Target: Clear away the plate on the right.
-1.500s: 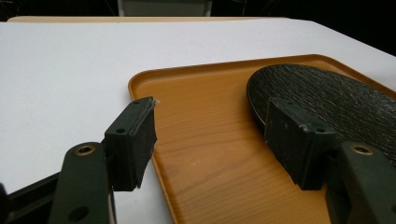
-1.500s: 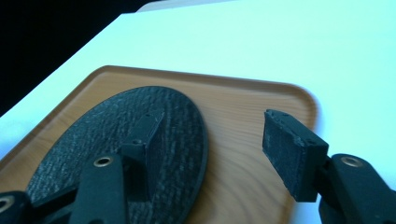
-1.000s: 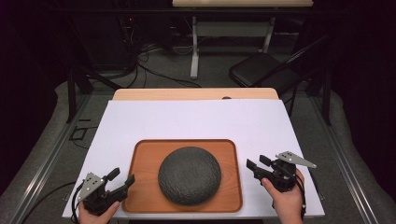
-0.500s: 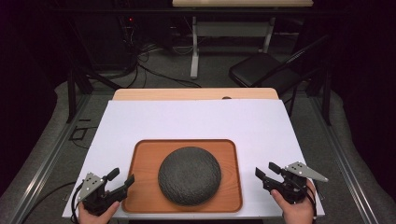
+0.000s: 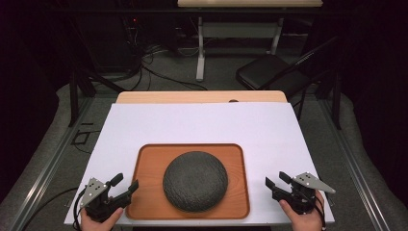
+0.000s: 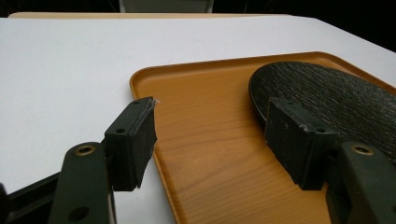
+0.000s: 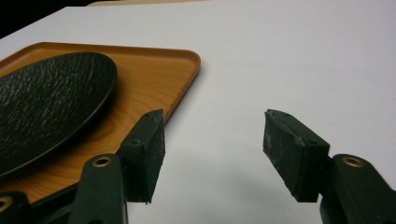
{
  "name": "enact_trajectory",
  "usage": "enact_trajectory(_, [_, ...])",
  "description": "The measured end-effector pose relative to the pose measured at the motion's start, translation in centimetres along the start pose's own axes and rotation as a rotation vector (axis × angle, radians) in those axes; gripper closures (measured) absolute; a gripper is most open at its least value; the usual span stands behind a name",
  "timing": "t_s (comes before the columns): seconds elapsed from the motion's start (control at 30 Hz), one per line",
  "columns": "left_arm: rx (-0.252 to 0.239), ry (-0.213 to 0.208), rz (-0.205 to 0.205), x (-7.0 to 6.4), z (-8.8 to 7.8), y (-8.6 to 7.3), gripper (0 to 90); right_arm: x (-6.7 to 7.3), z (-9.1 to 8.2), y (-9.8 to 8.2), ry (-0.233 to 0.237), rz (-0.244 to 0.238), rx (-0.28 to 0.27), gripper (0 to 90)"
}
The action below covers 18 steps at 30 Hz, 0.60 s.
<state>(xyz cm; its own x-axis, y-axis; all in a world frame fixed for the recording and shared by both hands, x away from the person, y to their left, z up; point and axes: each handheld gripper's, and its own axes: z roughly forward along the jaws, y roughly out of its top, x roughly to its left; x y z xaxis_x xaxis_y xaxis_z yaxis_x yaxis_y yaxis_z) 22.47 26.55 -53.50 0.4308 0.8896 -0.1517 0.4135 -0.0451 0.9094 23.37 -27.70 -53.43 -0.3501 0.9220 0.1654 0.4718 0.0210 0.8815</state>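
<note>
A brown wooden tray [image 5: 146, 161] lies on the white table near its front edge, with a dark textured round plate [image 5: 195, 180] upside down on it. My left gripper [image 5: 124, 183] is open at the tray's front-left corner; in the left gripper view its jaws straddle the tray's left rim [image 6: 140, 81], with the plate [image 6: 327, 93] behind the right jaw. My right gripper [image 5: 277, 179] is open over bare table just right of the tray. In the right gripper view its left jaw sits near the tray's right edge [image 7: 187, 70], beside the plate [image 7: 51, 98].
The white table top [image 5: 202, 122] stretches behind the tray, with a wooden strip [image 5: 202, 96] along its far edge. Beyond stand a black chair [image 5: 269, 72], a table leg [image 5: 200, 53] and floor cables.
My right gripper has drawn back toward the table's front edge and slightly right, away from the tray. The left gripper, tray and plate have stayed put.
</note>
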Motion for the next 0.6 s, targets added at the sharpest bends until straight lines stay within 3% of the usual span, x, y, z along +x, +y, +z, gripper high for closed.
enact_trajectory(0.6, [0.008,-0.006,0.000,0.00,0.17,-0.02,33.9,-0.95,1.11,-1.09,-0.015,0.035,0.032,39.0])
